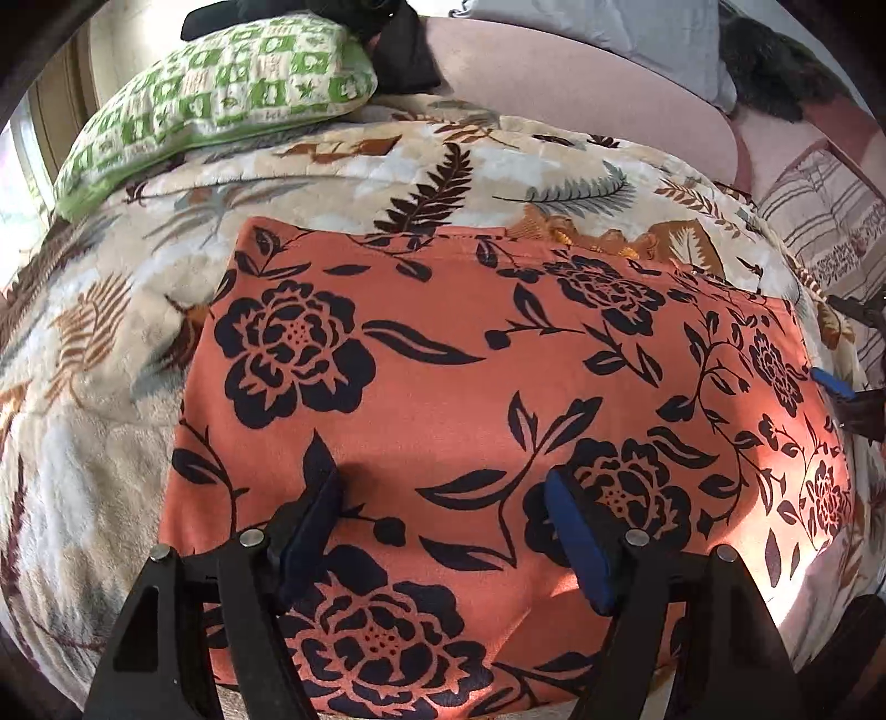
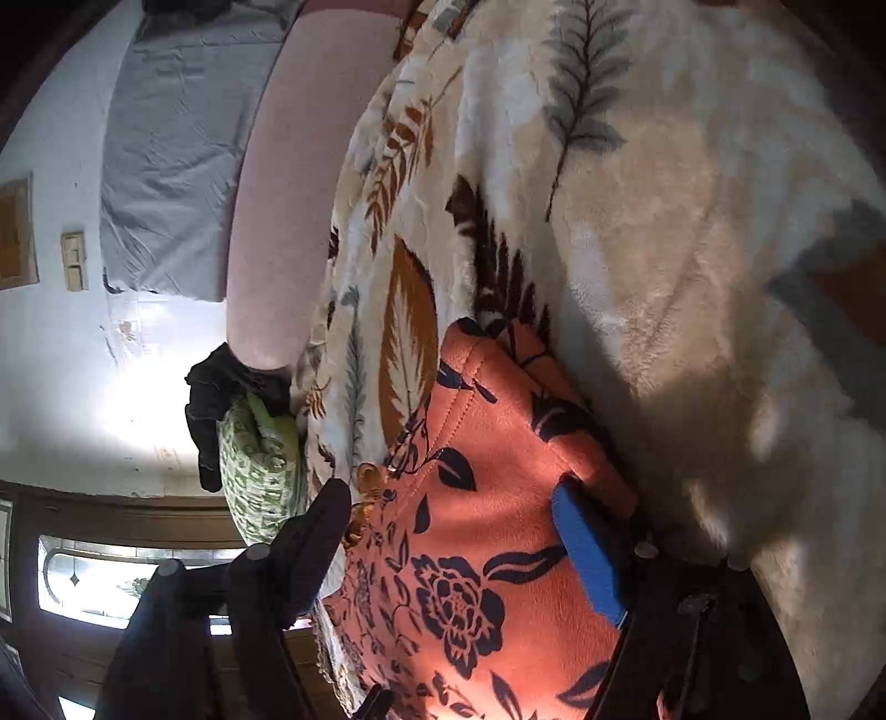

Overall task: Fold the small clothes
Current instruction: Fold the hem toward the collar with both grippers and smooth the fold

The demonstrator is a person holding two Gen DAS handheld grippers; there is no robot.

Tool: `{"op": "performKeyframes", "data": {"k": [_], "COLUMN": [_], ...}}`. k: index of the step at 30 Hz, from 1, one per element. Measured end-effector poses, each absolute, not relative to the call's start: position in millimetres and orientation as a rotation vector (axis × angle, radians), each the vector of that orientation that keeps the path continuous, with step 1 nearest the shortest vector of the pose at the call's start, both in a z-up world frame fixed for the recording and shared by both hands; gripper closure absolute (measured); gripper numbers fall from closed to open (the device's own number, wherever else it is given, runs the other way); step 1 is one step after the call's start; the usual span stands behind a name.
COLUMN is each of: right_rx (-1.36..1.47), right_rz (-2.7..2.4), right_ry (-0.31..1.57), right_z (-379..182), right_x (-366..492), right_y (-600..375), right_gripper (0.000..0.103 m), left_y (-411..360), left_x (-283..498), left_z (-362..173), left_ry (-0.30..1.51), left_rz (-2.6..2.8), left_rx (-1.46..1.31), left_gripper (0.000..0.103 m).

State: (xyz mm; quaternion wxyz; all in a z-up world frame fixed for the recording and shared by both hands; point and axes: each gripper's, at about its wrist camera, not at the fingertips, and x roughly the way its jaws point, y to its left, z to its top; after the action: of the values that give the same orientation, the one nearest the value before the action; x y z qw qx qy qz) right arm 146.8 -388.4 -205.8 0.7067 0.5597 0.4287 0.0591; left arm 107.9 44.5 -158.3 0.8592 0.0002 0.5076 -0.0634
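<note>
An orange garment (image 1: 470, 399) with a dark flower print lies spread flat on a leaf-patterned fleece blanket (image 1: 99, 354). My left gripper (image 1: 443, 487) is open just over the garment's near part, both fingers above the cloth and nothing pinched. The right gripper (image 1: 847, 387) shows at the garment's right edge. In the right wrist view, which is rolled sideways, a stitched corner of the garment (image 2: 487, 443) lies between the wide-apart jaws of the right gripper (image 2: 448, 493). The blue pad (image 2: 587, 554) sits at the cloth's edge, while the dark finger (image 2: 326, 515) stands off the cloth.
A green-and-white pillow (image 1: 221, 83) lies at the blanket's far left with a black garment (image 1: 404, 61) behind it. A pink padded headboard (image 1: 581, 94), grey bedding (image 1: 609, 27) and a dark furry item (image 1: 775, 72) lie beyond. Striped bedding (image 1: 819, 221) is at the right.
</note>
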Motion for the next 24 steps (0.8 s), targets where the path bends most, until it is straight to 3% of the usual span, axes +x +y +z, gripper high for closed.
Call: {"op": "performKeyframes", "data": {"k": [4, 10, 21, 22, 24], "right_rx": [1.154, 1.23, 1.411, 1.405, 1.326], "right_rz": [0.194, 0.199, 0.048, 0.05, 0.055], "right_ry": [0.849, 0.961, 0.862, 0.852, 0.889], "right_z": [-163.2, -204.5, -237.8, -235.6, -230.4], "right_x": [74.8, -25.6, -8.2, -6.2, 1.1], "right_y": [-382.4, -337.7, -359.9, -360.8, -358.1], "right_gripper": [0.02, 0.02, 0.019, 0.022, 0.071], "left_y": [46.1, 30.1, 28.2, 25.3, 18.5], "left_x": [104.8, 92.5, 81.1, 82.0, 86.2], "left_z": [-142.4, -123.5, -116.1, -117.3, -124.8], "left_ry": [1.037, 0.984, 0.976, 0.974, 0.993], "left_rz": [-0.15, -0.202, -0.2, -0.202, -0.205], "left_rx": [-0.095, -0.078, -0.101, -0.093, -0.074], "left_gripper": [0.027, 0.027, 0.027, 0.027, 0.027]}}
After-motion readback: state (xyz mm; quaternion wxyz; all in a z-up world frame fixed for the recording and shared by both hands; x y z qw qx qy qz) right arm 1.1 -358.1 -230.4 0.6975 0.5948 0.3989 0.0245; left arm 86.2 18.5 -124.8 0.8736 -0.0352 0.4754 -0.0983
